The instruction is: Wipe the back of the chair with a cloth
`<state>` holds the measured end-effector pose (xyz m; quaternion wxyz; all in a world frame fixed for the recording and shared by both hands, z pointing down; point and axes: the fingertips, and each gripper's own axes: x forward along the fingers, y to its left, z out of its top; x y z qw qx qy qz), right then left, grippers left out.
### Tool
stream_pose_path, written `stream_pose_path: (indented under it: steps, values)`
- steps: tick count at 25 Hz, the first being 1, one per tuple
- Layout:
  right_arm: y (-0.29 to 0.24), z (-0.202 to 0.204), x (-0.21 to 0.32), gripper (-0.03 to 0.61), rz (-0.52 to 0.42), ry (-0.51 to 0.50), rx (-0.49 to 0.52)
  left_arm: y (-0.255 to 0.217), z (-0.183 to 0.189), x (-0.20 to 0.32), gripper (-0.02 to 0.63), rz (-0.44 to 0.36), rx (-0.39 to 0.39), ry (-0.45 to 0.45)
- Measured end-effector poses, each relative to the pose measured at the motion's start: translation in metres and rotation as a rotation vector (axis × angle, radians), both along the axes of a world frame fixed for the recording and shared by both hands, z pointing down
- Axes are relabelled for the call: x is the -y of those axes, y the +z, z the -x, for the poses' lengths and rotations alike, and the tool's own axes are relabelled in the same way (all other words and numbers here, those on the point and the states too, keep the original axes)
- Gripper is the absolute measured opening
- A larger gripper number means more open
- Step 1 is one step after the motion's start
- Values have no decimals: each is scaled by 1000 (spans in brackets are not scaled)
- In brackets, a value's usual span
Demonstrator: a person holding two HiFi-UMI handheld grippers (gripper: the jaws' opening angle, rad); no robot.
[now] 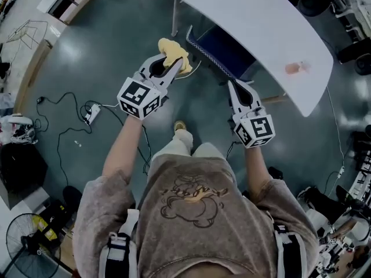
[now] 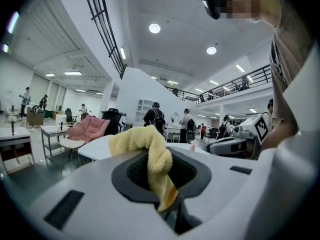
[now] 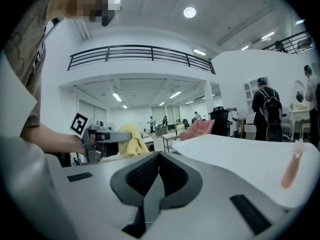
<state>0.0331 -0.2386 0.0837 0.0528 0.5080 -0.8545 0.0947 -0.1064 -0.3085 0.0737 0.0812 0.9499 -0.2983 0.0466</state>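
wiping cloth [image 1: 175, 53]: yellow and bunched. one fold is pinched low between the jaws, and the rest bulges up over the tips.
left gripper [image 1: 173, 65]: clenched on the cloth and held out ahead of the person. its marker cube is nearest the forearm.
place of the cloth: above the floor, just beside the left end of the chair's back. i cannot tell whether the two touch.
chair back [image 1: 206, 57]: a dark mesh edge running slantwise, with its far part under the table's near edge.
chair seat [image 1: 232, 50]: dark blue, mostly tucked beneath the table.
right gripper [image 1: 232, 85]: jaws pressed together with nothing between them. its tips are close to the right end of the chair back and well apart from the cloth.
table [image 1: 249, 22]: white and long with rounded ends, crossing the upper part of the head view.
pinkish object [image 1: 297, 68]: small, on the table near its right end. it is too small to identify.
floor [image 1: 104, 57]: dark and glossy, with a white power strip [image 1: 91, 113] and black cables to the person's left.
fan [image 1: 28, 240]: black, at the floor's lower left corner.
hall: large and bright in both gripper views, with an upper gallery railing, a pink armchair [image 2: 88, 128] and several people standing far off.
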Motion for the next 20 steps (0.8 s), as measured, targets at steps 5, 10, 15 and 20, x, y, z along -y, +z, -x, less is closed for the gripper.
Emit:
stream_pose_path:
  steps: [5, 10, 15, 20]
  values:
    - [-20, -15, 16, 25, -8, 30, 32, -19, -1, 5, 61, 15, -28, -16]
    - [-32, -26, 21, 25, -25, 19, 43, -40, -10, -1, 61, 3, -50, -32]
    - [-42, -30, 24, 25, -36, -13, 54, -56, -11, -8, 61, -13, -51, -77]
    - [-40, -35, 21, 25, -41, -34, 66, -50, -4, -21, 63, -31, -46, -158]
